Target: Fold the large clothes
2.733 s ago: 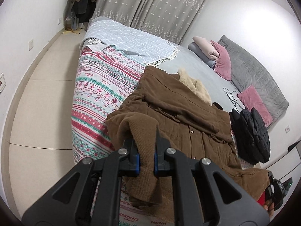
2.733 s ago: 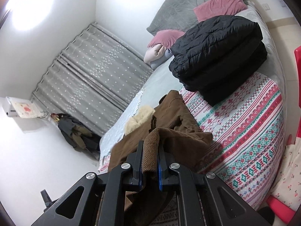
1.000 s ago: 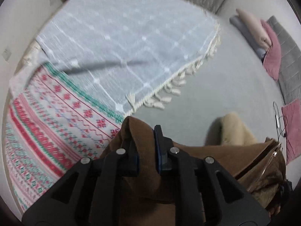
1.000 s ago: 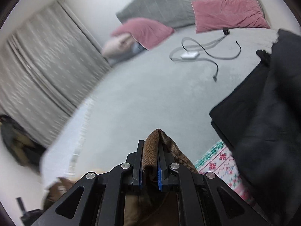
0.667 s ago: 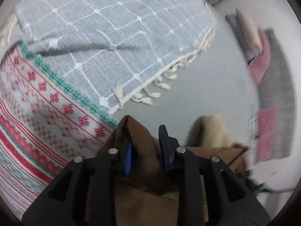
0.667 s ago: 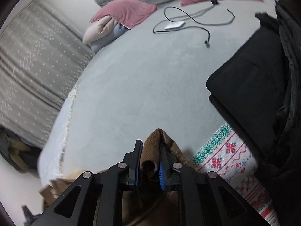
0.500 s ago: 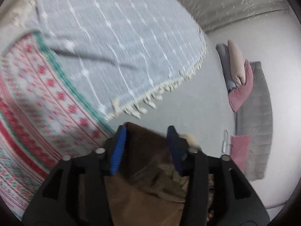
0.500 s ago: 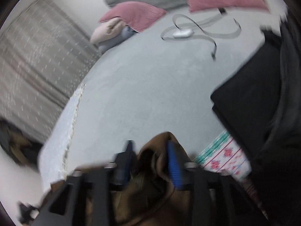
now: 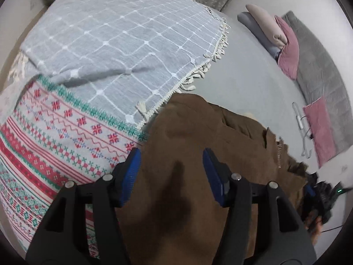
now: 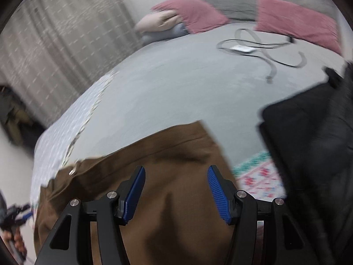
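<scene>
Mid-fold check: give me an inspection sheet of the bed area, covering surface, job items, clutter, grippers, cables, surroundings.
Surface: grey bed sheet, patterned blanket and checked throw over it.
Job's things: brown coat lying folded on the bed.
Clutter: folded black jacket, pink pillows.
Grippers: left gripper and right gripper above the coat, jaws opening, pads clear of the cloth.
Cables: charger cable loose on the sheet.
Surroundings: grey curtain.

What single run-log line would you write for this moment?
left gripper: opening, nothing gripped | right gripper: opening, nothing gripped | coat: lying on bed
</scene>
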Motion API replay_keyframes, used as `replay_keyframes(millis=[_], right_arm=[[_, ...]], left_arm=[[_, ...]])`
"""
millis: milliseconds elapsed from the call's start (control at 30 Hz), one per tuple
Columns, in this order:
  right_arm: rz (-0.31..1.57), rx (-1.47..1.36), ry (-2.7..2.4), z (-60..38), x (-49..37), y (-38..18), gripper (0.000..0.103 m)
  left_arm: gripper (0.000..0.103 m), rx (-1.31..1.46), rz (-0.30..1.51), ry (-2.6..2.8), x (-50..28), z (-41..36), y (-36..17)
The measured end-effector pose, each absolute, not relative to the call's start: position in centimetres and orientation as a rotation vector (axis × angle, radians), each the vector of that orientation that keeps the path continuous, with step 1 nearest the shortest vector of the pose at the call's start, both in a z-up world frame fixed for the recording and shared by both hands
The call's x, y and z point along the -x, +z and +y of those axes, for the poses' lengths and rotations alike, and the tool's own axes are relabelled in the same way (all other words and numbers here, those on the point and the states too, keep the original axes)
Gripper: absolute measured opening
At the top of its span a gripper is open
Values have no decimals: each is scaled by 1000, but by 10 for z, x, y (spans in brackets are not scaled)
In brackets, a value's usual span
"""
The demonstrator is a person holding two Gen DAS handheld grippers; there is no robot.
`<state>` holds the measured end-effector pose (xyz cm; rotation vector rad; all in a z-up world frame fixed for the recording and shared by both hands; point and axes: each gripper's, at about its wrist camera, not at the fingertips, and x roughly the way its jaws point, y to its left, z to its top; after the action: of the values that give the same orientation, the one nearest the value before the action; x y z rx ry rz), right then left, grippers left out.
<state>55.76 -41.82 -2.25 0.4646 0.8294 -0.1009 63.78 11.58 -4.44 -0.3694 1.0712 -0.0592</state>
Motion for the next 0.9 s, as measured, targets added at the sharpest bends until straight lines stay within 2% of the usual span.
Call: replay_keyframes(millis=[133, 200, 267, 300, 333, 367, 600, 667, 700, 733, 767, 800, 833, 867, 900], right_arm=[[833, -323, 62, -375, -570, -7, 60], [792, -35, 162, -330, -568, 6, 60], [765, 285, 275, -281, -558, 7, 67], [763, 417, 326, -260, -554, 3, 72], [769, 508, 361, -243, -551, -1, 72], [781, 578, 384, -227, -552, -4, 72], [766, 619, 528, -179, -583, 7, 73], [867, 664, 534, -169, -604, -17, 72], [929, 688, 522, -167, -613, -33, 71], [965, 676, 521, -167, -616, -45, 61], [1004, 626, 552, -168, -619, -52, 46], [1011, 591, 570, -170, -619, -56, 13], [981, 578, 563, -170, -616, -56, 10], [949, 594, 552, -168, -611, -55, 9], [937, 599, 546, -169, -609, -55, 7]], left_arm=[[61, 243, 1066, -89, -647, 91, -48], [61, 182, 1056, -125, -646, 79, -47], [64, 116, 1050, -186, -641, 67, -46], [70, 80, 1046, -193, -639, 63, -47], [76, 43, 1043, -189, -637, 59, -48], [76, 10, 1040, -181, -636, 57, -50], [76, -48, 1051, -103, -632, 78, -58], [77, -15, 1080, -84, -637, 90, -66], [77, -7, 1091, -92, -638, 92, -69], [77, -4, 1092, -99, -638, 94, -72], [77, -5, 1081, -96, -639, 95, -76], [70, -18, 1068, -73, -638, 95, -81], [31, -31, 1061, -69, -637, 93, -83], [10, -32, 1067, -89, -636, 91, -85], [10, -26, 1064, -89, -635, 90, -85]])
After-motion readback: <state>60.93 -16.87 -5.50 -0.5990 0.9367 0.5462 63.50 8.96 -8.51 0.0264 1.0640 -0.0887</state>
